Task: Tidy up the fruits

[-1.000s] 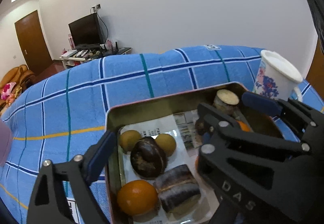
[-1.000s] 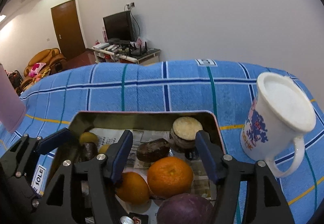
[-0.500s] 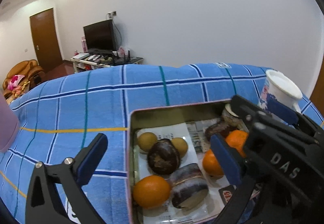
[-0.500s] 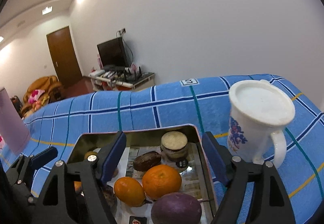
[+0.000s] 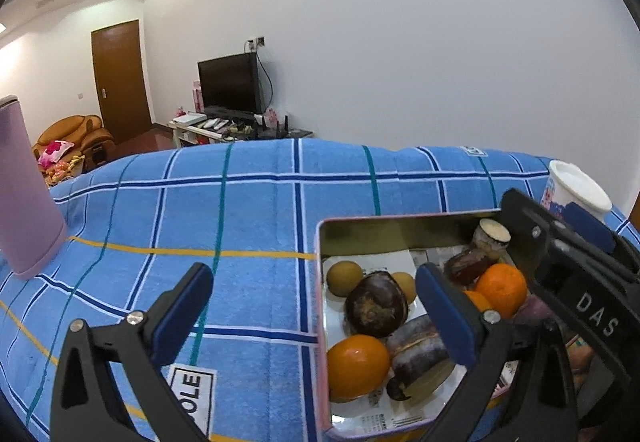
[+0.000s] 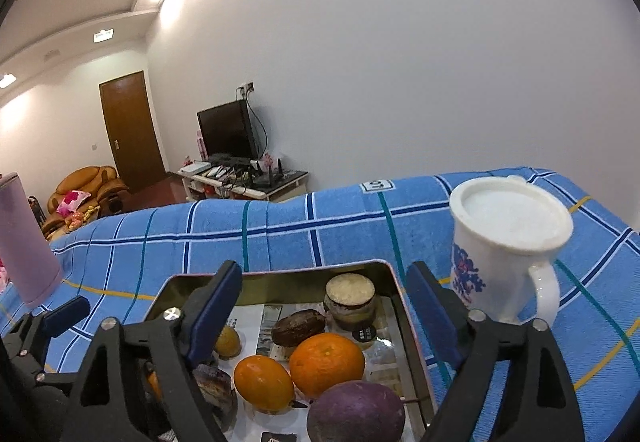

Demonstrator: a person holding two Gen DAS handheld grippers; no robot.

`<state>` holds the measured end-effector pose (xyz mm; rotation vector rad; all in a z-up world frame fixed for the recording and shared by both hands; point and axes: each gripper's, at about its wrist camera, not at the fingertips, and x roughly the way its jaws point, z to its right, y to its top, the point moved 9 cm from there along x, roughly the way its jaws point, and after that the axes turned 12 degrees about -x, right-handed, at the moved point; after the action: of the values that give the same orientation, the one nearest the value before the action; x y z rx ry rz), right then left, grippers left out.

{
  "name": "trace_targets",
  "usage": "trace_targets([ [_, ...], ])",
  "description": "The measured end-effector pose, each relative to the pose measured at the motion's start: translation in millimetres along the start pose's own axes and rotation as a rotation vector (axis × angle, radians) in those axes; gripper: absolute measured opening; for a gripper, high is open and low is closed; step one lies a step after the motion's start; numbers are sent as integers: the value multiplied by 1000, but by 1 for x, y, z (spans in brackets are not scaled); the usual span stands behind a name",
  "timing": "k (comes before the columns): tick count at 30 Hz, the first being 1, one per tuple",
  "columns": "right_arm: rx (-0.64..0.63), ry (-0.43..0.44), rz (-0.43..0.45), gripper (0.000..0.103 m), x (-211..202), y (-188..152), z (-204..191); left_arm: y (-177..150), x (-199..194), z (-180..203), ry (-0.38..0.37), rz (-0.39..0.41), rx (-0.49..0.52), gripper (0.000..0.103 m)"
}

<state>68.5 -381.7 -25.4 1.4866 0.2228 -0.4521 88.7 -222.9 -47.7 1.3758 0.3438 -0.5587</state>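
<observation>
The left gripper (image 5: 312,316) stands wide and empty over the cloth (image 5: 240,210) and the tin's (image 5: 400,220) left wall; the right gripper (image 6: 324,316), jaws opening, grips nothing above the fruits lying in the tin; beyond stands a mug (image 6: 504,242); placing seems finished, so next probably comes checking for stray fruit

The left gripper (image 5: 314,308) fills the lower part of its own view with jaws spread wide and nothing between the pads, while the right gripper (image 6: 324,306), low in its own frame, has jaws opening, empty, angled slightly downward.
</observation>
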Motion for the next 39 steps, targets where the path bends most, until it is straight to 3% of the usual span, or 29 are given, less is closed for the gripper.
trace_targets([
  [9, -45, -75, 64, 86, -22, 4, 0, 0, -8, 0, -6, 25, 10, 103],
  [25, -53, -87, 107, 86, -57, -3, -2, -2, -36, -4, -12, 101, 4, 103],
  [39, -59, -129, 195, 86, -103, -5, -9, -6, -69, -6, -45, 182, 7, 103],
])
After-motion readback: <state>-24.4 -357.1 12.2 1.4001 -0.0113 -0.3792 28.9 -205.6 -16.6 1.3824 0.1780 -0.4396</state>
